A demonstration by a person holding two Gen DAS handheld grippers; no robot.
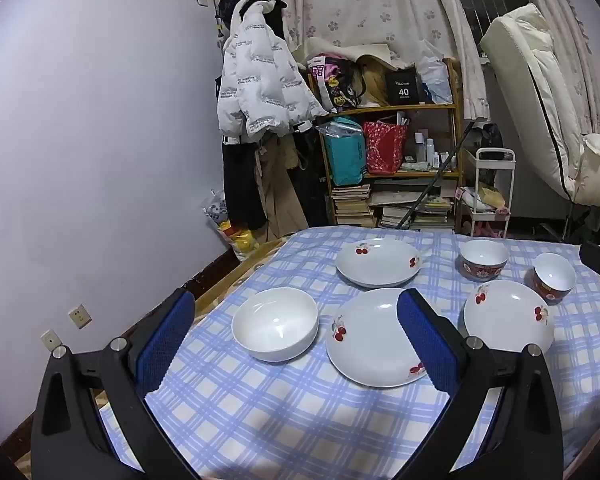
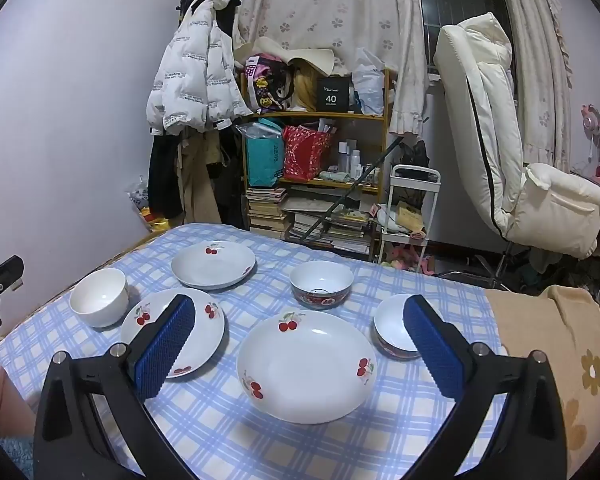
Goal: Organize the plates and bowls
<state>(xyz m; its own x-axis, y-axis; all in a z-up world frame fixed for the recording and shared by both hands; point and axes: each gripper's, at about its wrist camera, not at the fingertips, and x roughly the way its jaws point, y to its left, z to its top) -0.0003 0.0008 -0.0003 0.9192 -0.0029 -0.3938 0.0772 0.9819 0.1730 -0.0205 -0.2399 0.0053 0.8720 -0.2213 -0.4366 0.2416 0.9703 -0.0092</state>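
"40" on black box (image 1: 404,88) (image 2: 332,96), top shelf (image 1: 396,109).

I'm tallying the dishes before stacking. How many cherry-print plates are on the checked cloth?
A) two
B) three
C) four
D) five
B: three cherry-print plates lie apart on the cloth, the far plate, the left plate and the near plate, beside a plain white bowl and two red-patterned bowls.
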